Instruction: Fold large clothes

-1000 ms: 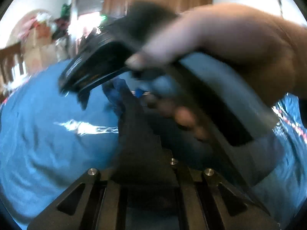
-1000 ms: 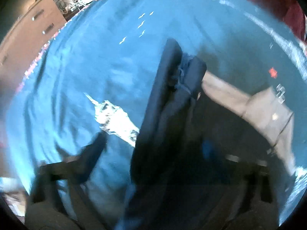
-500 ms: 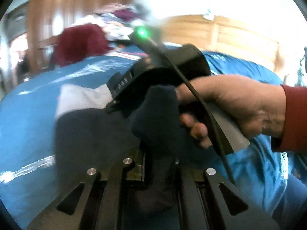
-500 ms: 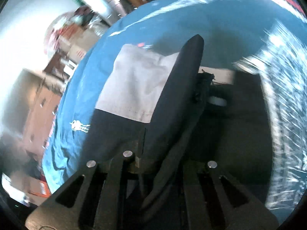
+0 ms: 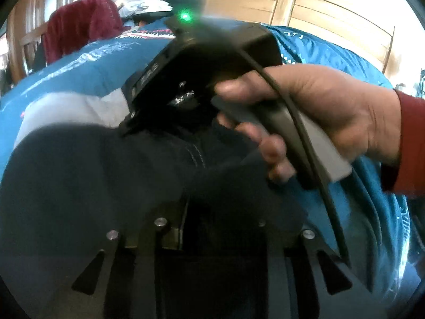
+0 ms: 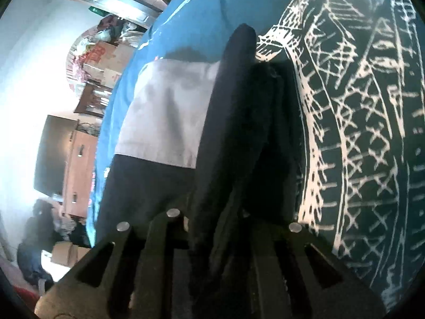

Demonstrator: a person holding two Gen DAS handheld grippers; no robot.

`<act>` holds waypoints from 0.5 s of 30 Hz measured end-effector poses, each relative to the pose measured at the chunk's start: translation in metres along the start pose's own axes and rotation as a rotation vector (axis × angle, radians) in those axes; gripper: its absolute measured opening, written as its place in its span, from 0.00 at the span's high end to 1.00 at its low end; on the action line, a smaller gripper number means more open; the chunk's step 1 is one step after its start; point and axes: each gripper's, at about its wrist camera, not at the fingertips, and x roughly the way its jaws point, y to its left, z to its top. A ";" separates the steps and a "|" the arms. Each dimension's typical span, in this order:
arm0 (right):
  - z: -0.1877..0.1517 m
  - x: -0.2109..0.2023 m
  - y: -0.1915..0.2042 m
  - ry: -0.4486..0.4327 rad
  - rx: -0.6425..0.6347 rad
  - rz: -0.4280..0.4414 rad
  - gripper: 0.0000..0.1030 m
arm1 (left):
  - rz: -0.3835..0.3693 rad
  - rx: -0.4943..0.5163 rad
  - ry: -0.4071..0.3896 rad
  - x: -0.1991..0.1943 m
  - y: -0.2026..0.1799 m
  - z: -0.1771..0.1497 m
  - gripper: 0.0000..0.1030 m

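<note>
Left wrist view, left to right: dark garment bunched over a pale panel on the blue bedspread, left gripper with jaws clamped on a dark fold, then a hand gripping the right gripper. Right wrist view: same garment pinched edge-on between narrowed jaws, patterned spread at right. Judged mid-fold: one fold carried over, flattening and further folds left.

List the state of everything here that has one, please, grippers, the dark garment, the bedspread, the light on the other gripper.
Left gripper: shut on dark garment.
Right gripper: shut on dark garment.
Dark garment: gripped by both grippers, its pale panel showing.
Blue bedspread: spread out, wrinkled.
Green indicator light: lit.
Hand: wrapped around the right gripper's handle.
</note>
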 end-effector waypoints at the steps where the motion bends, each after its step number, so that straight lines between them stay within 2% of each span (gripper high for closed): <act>1: -0.004 -0.007 0.000 0.004 0.007 0.005 0.85 | 0.001 0.009 -0.002 -0.013 -0.002 -0.003 0.73; 3: -0.022 -0.020 0.005 0.017 -0.002 0.017 0.74 | 0.008 0.030 -0.055 -0.052 -0.005 -0.013 0.73; 6: -0.060 -0.039 0.006 0.046 -0.003 0.044 0.65 | 0.046 0.020 -0.122 -0.119 -0.002 -0.044 0.72; 9: -0.095 -0.057 0.009 0.035 0.006 0.071 0.59 | 0.119 -0.033 -0.136 -0.167 0.017 -0.080 0.72; 12: -0.115 -0.060 0.014 0.025 0.021 0.078 0.52 | 0.177 -0.094 -0.120 -0.190 0.038 -0.107 0.72; 14: -0.121 -0.060 0.018 -0.006 0.021 0.058 0.54 | 0.198 -0.119 -0.094 -0.190 0.051 -0.119 0.72; 15: -0.123 -0.058 0.018 -0.011 0.018 0.045 0.67 | 0.196 -0.123 -0.088 -0.188 0.055 -0.121 0.72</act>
